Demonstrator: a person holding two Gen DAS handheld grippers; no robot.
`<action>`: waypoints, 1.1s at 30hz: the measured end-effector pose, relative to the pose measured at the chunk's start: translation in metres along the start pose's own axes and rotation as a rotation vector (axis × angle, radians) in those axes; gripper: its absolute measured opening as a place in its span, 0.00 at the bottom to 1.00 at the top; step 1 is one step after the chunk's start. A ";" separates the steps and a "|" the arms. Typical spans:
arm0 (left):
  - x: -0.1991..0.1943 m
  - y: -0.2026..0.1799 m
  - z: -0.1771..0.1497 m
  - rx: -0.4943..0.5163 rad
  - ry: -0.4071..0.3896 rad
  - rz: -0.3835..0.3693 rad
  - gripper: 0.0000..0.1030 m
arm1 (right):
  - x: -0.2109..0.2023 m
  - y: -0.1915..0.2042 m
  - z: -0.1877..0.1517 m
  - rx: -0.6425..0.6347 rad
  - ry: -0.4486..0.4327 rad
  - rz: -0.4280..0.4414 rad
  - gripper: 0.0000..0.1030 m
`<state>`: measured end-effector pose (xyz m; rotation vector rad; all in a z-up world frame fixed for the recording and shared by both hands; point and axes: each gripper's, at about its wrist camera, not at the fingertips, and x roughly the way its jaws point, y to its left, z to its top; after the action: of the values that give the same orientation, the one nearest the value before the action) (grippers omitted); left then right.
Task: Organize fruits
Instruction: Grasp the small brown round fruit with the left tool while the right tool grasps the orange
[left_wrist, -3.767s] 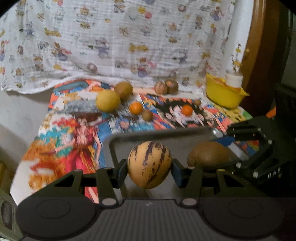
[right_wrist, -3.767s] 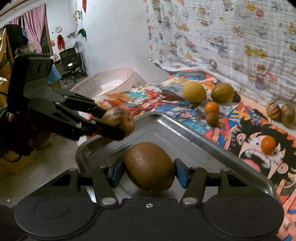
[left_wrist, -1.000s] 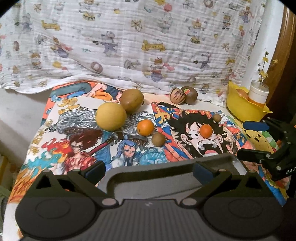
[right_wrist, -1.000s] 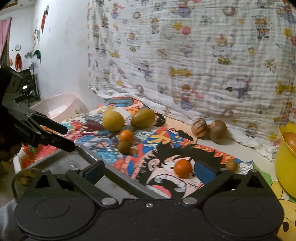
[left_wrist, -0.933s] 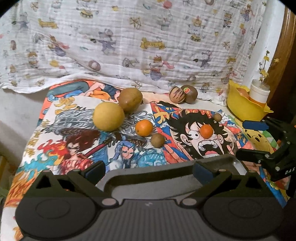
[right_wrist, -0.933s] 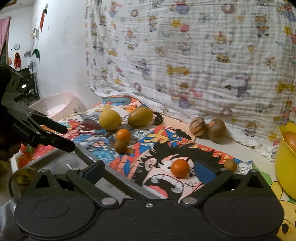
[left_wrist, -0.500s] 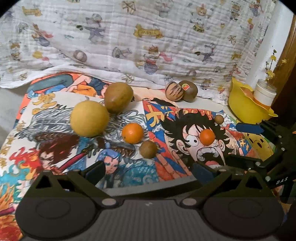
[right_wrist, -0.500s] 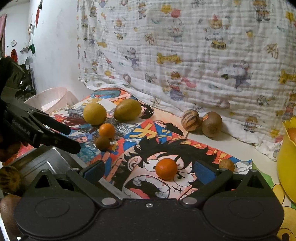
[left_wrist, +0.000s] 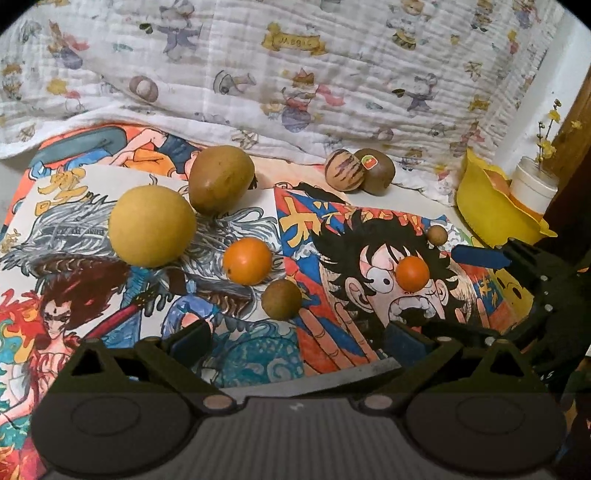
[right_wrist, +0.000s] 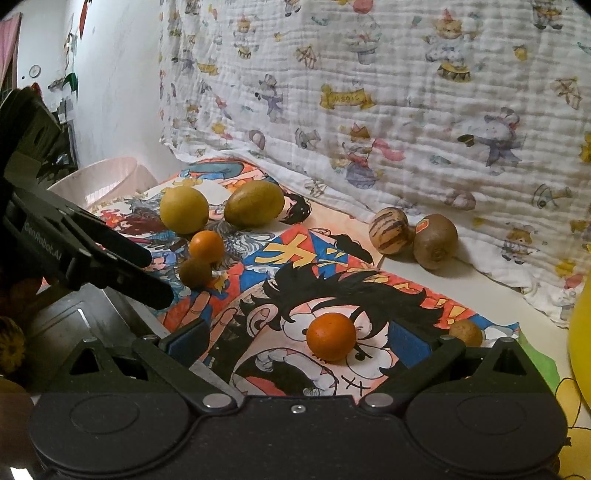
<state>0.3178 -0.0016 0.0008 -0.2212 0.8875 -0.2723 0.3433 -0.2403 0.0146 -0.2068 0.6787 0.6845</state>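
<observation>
Fruit lies scattered on my cartoon cloth (left_wrist: 332, 206). Left wrist view: my left gripper (left_wrist: 297, 338) is spread wide, nothing between its fingers, a brown fruit (left_wrist: 281, 299) at twelve o'clock. Right wrist view: my right gripper (right_wrist: 297, 338) is spread too, an orange (right_wrist: 331, 336) just ahead, the tray (right_wrist: 70, 325) at nine o'clock.

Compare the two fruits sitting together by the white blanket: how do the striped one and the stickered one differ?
The striped fruit is pale tan with dark streaks; the kiwi beside it is plain dark brown. The kiwi carries a small red and yellow sticker, the striped fruit none. In the left wrist view the striped fruit lies left of the kiwi. Both are similar in size, rest touching on the table, and sit beyond both open claws.
</observation>
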 end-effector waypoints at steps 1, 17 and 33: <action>0.002 0.000 0.001 -0.003 0.006 0.000 0.99 | 0.002 0.000 0.000 -0.001 0.002 -0.001 0.99; 0.018 -0.010 0.014 0.012 0.057 0.096 0.82 | 0.025 -0.010 -0.002 0.011 0.066 -0.011 0.78; 0.019 -0.006 0.016 -0.014 0.024 0.122 0.36 | 0.031 -0.011 -0.002 -0.001 0.071 -0.049 0.35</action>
<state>0.3407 -0.0124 -0.0011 -0.1766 0.9232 -0.1559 0.3670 -0.2334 -0.0066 -0.2490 0.7387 0.6327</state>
